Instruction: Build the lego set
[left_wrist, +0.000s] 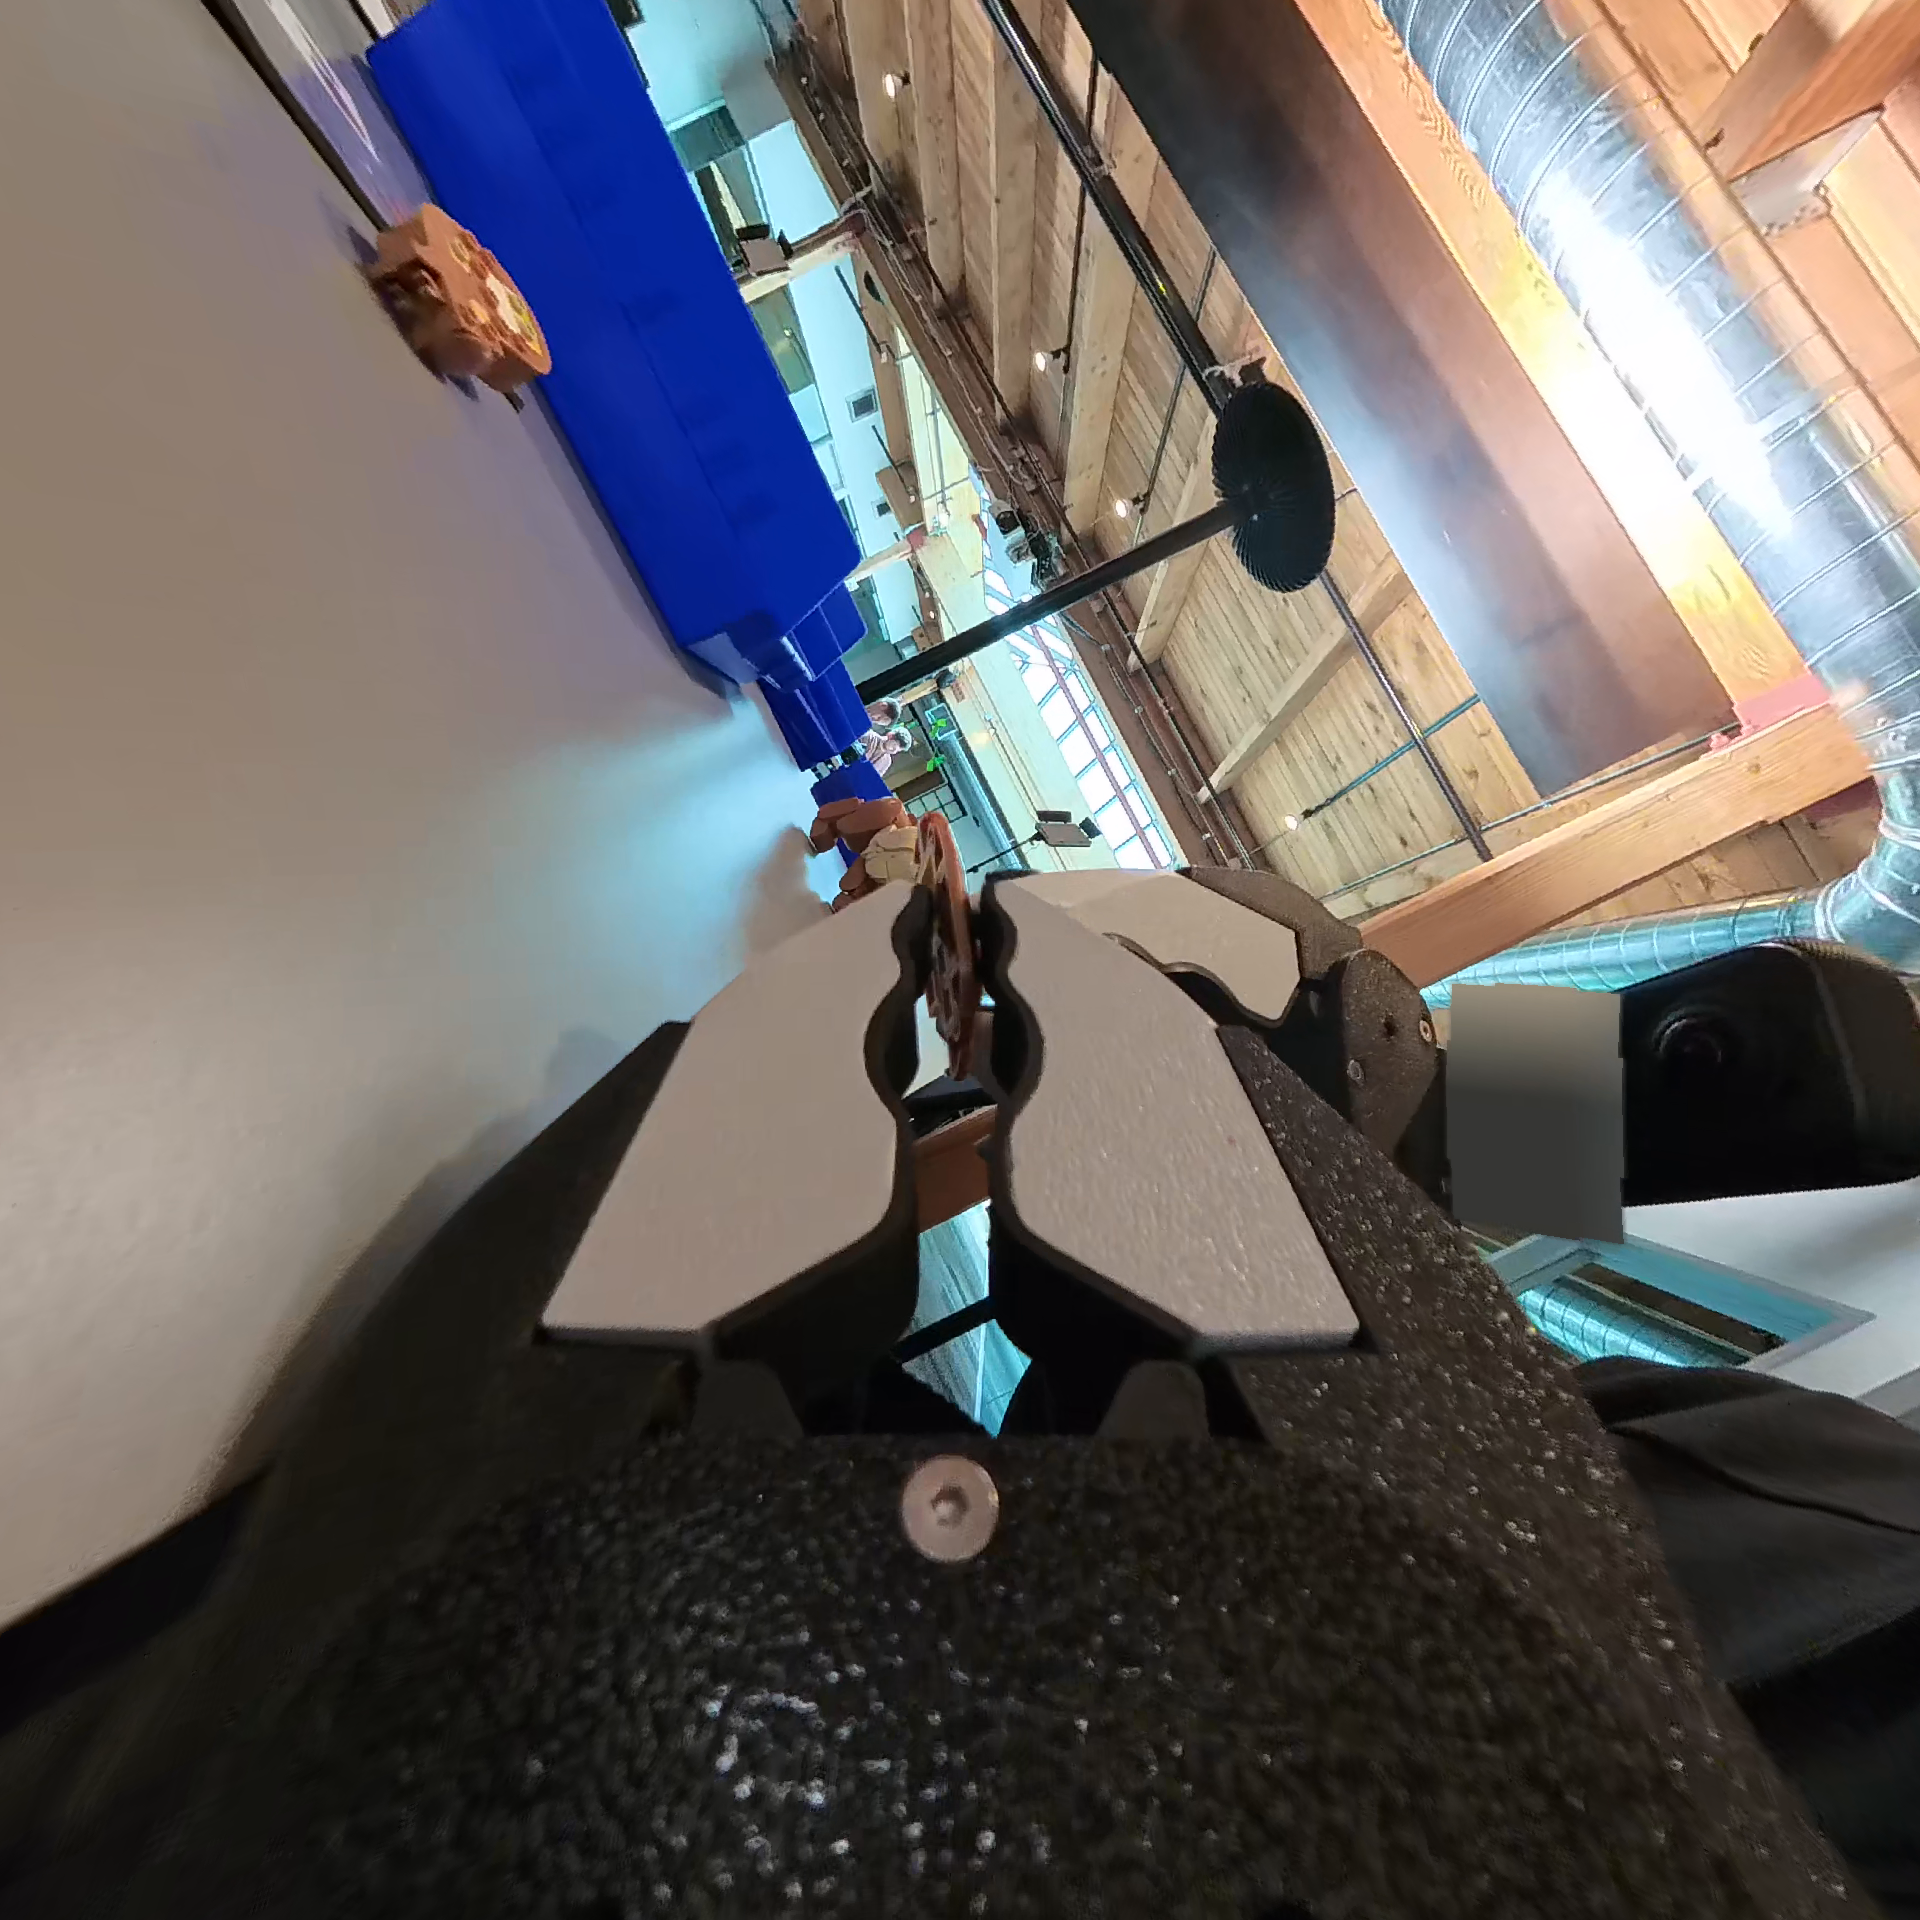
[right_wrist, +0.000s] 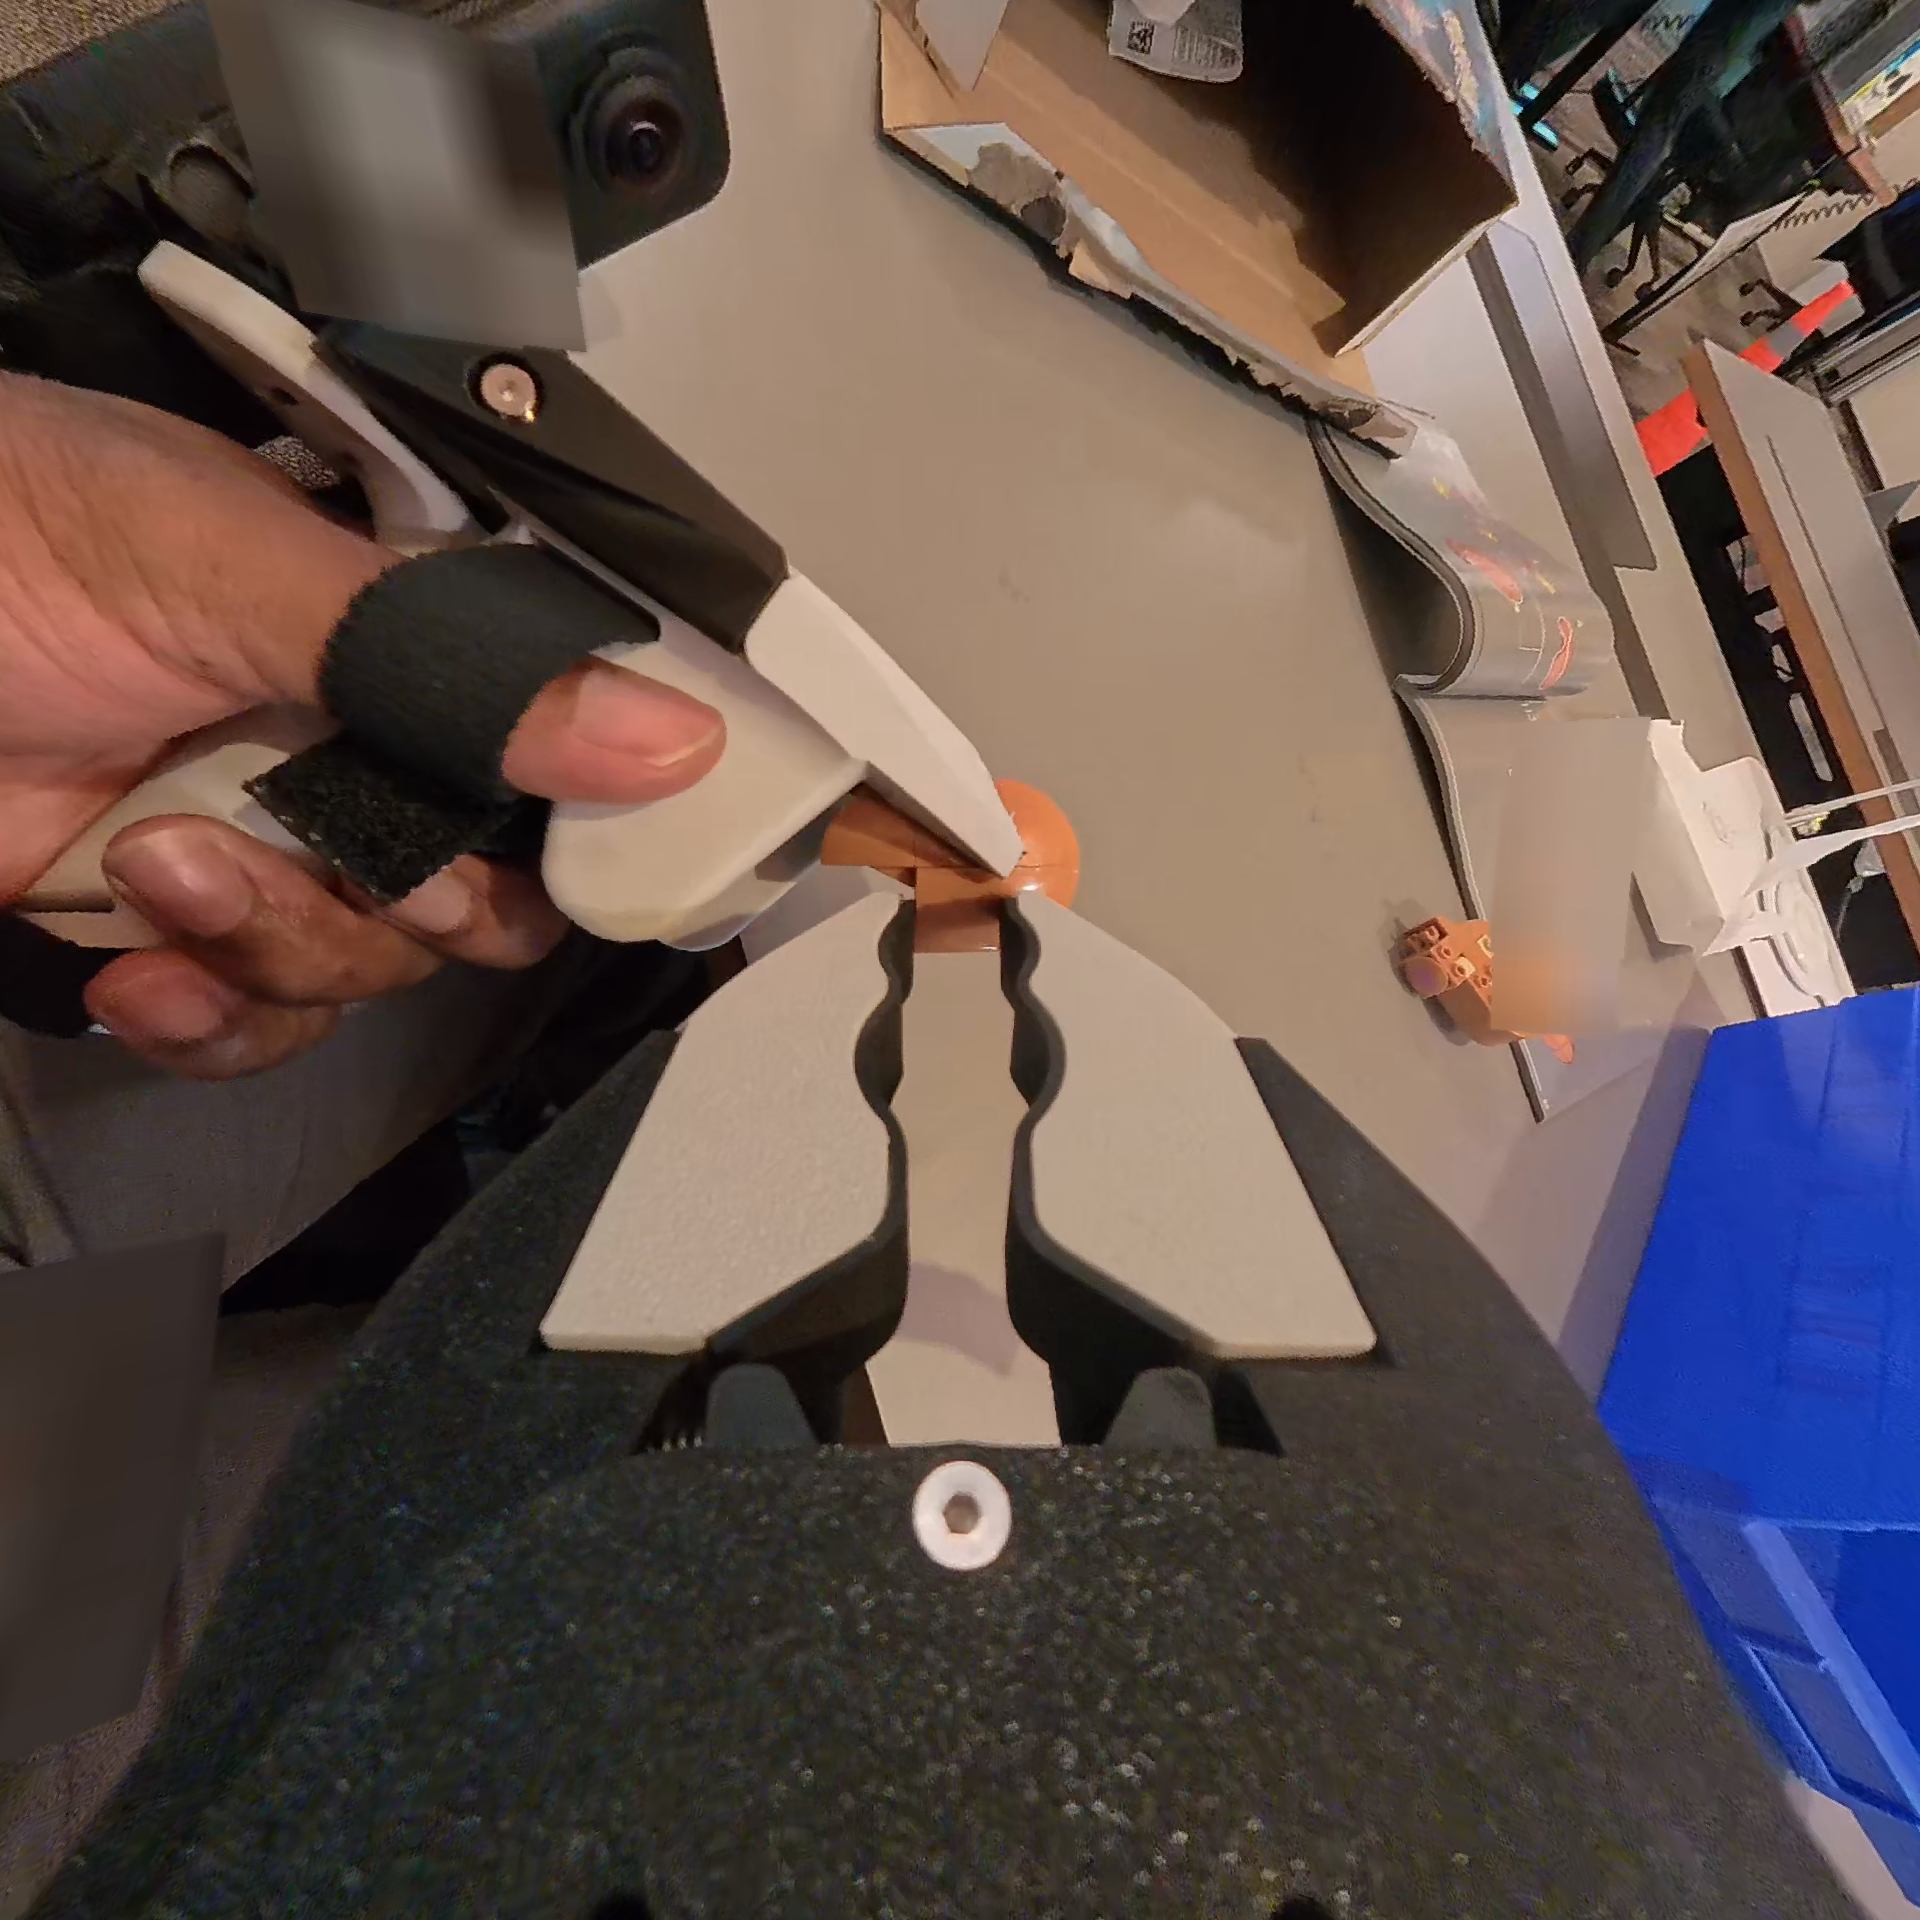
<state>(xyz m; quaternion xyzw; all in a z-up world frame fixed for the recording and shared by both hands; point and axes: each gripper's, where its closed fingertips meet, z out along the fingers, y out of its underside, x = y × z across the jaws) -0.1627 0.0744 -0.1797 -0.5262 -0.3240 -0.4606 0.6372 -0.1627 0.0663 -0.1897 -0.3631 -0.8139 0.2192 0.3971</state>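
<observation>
A small brown lego assembly with a rounded cap is held above the grey table by both grippers. My right gripper is shut on its lower brown block. My left gripper, held by a hand, comes in from the left and is shut on the upper part. In the left wrist view my left gripper pinches the brown piece edge-on, and the right gripper's fingers touch it from the right. A second brown lego build lies on the table.
A blue bin stands at the right, next to the second build. An open cardboard box, a curled instruction booklet and white packaging lie farther back. Loose brown and tan pieces sit beyond my left fingertips. Only a small space, under 4 cm, lies between the two pairs of fingers.
</observation>
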